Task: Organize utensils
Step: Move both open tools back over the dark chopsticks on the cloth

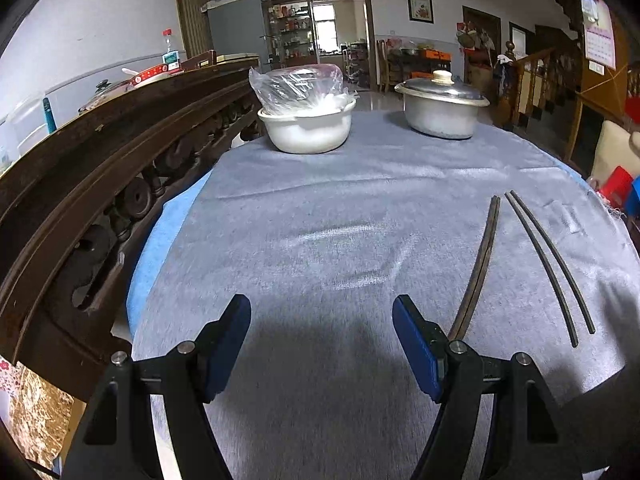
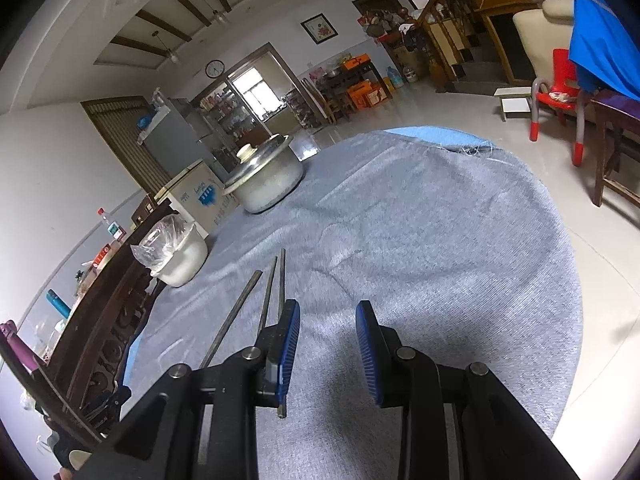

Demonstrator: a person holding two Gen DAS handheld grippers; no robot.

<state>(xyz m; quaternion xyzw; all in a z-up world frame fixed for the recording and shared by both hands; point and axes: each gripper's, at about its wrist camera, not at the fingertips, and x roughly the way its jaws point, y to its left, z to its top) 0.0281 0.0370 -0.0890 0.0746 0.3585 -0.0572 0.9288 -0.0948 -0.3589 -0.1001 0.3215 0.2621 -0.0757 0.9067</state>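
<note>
A round table draped in a grey woven cloth (image 1: 320, 208) over a blue underlayer fills both wrist views. On it lie two pairs of long, thin, dark chopsticks. In the left wrist view, the brownish pair (image 1: 482, 256) lies with its sticks pressed together, running from mid-table down toward the camera; its near end passes behind the right-hand finger of the left gripper (image 1: 322, 312). The darker pair (image 1: 554, 264) lies just to the right of the first, its two sticks slightly apart and roughly parallel.

The left gripper stands with its blue-padded jaws spread wide over bare cloth, nothing between them. Both pairs lie outside its gap, off to the right side of the view.

In the right wrist view, the right gripper (image 2: 328, 320) has its blue pads partly apart with only grey cloth showing between them; it holds nothing. The chopsticks lie to the left of its gap: the brownish pair (image 2: 232, 316) furthest left, and the darker pair (image 2: 276, 288) just beside the left-hand finger. One dark stick runs along that finger's outer side and shows again below it; whether it touches the finger cannot be told.

At the table's far edge stand a white plastic bowl (image 1: 308, 130) holding a crumpled clear plastic bag, and a lidded aluminium pot (image 1: 442, 114) with a pale knob. A dark carved wooden sideboard (image 1: 100, 184) runs along the table's left side.
</note>
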